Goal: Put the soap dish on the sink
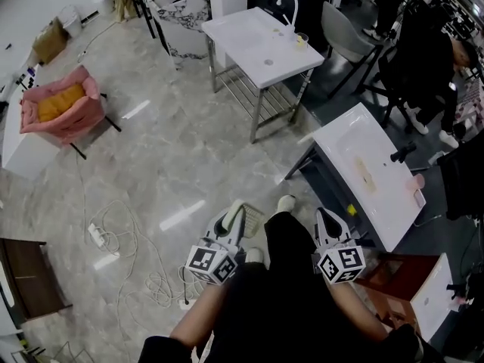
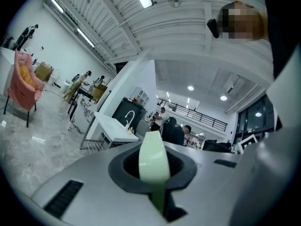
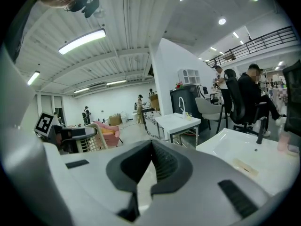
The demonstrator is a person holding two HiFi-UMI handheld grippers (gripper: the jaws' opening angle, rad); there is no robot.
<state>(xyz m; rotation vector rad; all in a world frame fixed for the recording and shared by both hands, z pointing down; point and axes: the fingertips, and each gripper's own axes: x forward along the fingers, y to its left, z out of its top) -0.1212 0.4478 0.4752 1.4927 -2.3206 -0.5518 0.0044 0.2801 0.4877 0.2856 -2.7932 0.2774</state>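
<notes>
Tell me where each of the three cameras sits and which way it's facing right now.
Head view: on the person's head, looking steeply down at the floor and nearer sink; forearms, dark legs, left tool and right tool show.
Left gripper view: rides the left tool, looking across the room along its jaws, shut on the soap dish, toward the faucet sink.
Right gripper view: rides the right tool, facing the faucet sink too; nearer sink at right, left tool at left.
Shared: all three show the faucet sink.

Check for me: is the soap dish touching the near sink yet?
Apart. In the head view the soap dish, clamped in the left gripper, hangs over the floor, with a plain gap to the sink at its right.
</notes>
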